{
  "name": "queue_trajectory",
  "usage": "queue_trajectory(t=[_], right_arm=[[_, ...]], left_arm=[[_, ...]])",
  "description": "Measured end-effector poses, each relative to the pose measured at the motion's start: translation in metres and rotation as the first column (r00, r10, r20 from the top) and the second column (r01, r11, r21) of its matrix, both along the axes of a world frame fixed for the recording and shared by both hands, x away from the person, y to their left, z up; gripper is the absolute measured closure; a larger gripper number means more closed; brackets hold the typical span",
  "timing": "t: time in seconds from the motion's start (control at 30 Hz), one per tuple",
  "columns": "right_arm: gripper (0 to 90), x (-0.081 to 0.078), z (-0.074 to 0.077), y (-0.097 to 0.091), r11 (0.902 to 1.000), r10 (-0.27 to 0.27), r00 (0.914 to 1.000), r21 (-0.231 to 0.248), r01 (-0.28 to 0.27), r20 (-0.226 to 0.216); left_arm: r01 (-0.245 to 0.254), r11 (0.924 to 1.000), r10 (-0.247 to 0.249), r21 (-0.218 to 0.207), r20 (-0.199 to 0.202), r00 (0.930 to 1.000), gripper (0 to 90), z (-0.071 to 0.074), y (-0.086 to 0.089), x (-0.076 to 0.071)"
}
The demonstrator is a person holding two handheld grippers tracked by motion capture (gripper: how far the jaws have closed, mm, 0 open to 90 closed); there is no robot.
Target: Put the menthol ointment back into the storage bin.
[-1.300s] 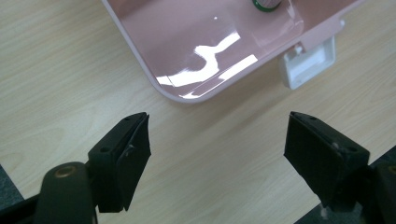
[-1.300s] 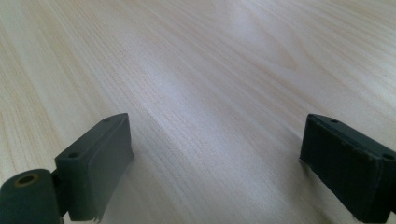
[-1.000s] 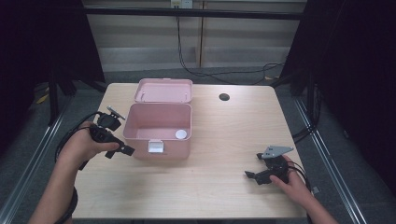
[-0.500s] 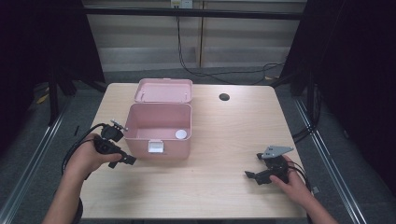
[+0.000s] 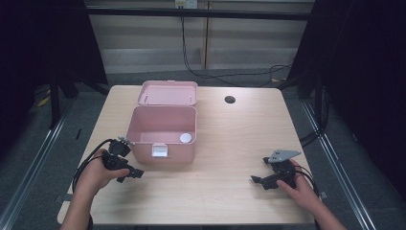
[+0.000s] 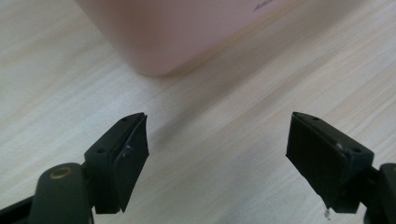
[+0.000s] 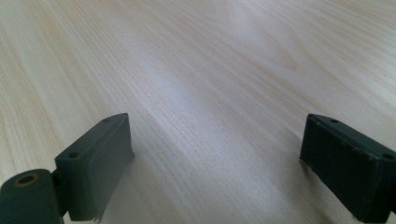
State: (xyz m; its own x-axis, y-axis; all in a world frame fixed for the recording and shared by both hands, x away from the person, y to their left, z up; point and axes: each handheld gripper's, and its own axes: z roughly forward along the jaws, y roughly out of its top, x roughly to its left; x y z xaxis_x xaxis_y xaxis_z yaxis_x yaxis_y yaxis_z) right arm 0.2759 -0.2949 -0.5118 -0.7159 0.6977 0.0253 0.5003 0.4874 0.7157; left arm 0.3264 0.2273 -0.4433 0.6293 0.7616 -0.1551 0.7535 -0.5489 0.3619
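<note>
While both claws stood apart and empty, the left gripper (image 5: pixel 125 168) sat beside the pink box (image 5: pixel 163 136). Closing its far lid (image 5: pixel 167 92) called for reaching over the white disc (image 5: pixel 185 138) inside.

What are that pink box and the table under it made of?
The pink box looks like moulded plastic: one even colour, rounded corners, a soft matt sheen. The table seems pale wood or a wood-look laminate, with fine straight grain lines and a smooth, faintly glossy finish; which of the two I cannot tell.

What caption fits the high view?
Open pink box on a wooden table, with an open gripper either side.
</note>
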Motion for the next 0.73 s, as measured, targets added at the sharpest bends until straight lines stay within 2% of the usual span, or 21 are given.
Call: queue_trajectory(t=[0.03, 0.1, 0.37, 0.47, 0.53, 0.57, 0.6, 0.73], right_arm=[[8.5, 0.0, 0.0, 0.0, 1.0, 0.0, 1.0, 0.0, 0.0, 0.0], [8.5, 0.0, 0.0, 0.0, 1.0, 0.0, 1.0, 0.0, 0.0, 0.0], [8.5, 0.0, 0.0, 0.0, 1.0, 0.0, 1.0, 0.0, 0.0, 0.0], [8.5, 0.0, 0.0, 0.0, 1.0, 0.0, 1.0, 0.0, 0.0, 0.0], [8.5, 0.0, 0.0, 0.0, 1.0, 0.0, 1.0, 0.0, 0.0, 0.0], [8.5, 0.0, 0.0, 0.0, 1.0, 0.0, 1.0, 0.0, 0.0, 0.0], [8.5, 0.0, 0.0, 0.0, 1.0, 0.0, 1.0, 0.0, 0.0, 0.0], [8.5, 0.0, 0.0, 0.0, 1.0, 0.0, 1.0, 0.0, 0.0, 0.0]], left_arm=[[0.003, 1.0, -0.003, 0.007, 0.003, 1.0, 20.4, -0.005, -0.001, -0.002], [0.001, 1.0, -0.001, -0.008, 0.011, 0.9999, 20.5, -0.01, -0.002, -0.003], [0.018, 0.999, -0.014, -0.041, 0.091, 0.9958, 20.4, -0.024, -0.002, -0.006], [0.03, 0.9993, -0.027, -0.024, 0.102, 0.9945, 19.8, -0.026, -0.002, -0.008], [0.047, 0.9989, -0.046, -0.004, 0.088, 0.9951, 19.3, -0.035, -0.001, -0.01], [0.061, 0.9981, -0.061, 0.009, 0.101, 0.993, 19.1, -0.037, -0.002, -0.01], [0.065, 0.9978, -0.066, 0.013, 0.111, 0.9917, 16.6, -0.038, -0.002, -0.011], [0.064, 0.9979, -0.064, 0.011, 0.114, 0.9914, 16.2, -0.038, -0.003, -0.011]])
